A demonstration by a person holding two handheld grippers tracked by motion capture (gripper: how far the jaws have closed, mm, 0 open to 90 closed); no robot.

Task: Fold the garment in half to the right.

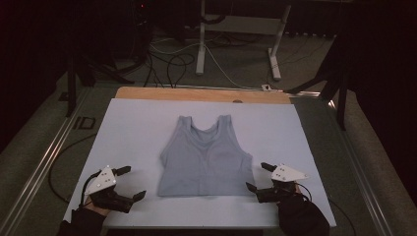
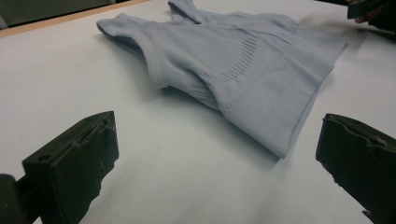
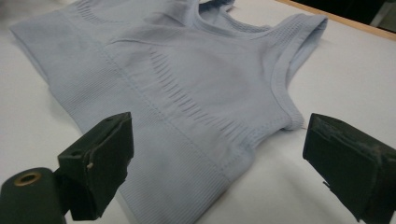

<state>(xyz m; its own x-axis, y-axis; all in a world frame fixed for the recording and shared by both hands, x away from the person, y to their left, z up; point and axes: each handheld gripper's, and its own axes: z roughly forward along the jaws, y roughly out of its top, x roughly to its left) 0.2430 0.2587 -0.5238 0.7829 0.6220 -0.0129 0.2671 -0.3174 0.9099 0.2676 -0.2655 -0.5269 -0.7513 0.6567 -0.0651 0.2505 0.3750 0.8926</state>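
Note:
A pale blue sleeveless knit top (image 1: pixel 206 156) lies flat in the middle of the white table sheet (image 1: pixel 133 128), straps toward the far edge and hem toward me. My left gripper (image 1: pixel 130 183) rests low on the sheet to the left of the hem, jaws wide apart and empty. In the left gripper view the top (image 2: pixel 243 70) lies ahead, its hem corner between the jaw lines but farther off. My right gripper (image 1: pixel 259 176) sits at the top's right hem corner, open. In the right gripper view the top (image 3: pixel 187 84) spreads ahead between the parted jaws, untouched by the pads.
The sheet covers a wooden table whose bare far edge (image 1: pixel 201 93) shows. Metal rails (image 1: pixel 44 162) run along both sides. Cables and white desk legs (image 1: pixel 200 44) stand on the floor beyond. In the left gripper view, the other hand (image 2: pixel 373 11) shows at the top right.

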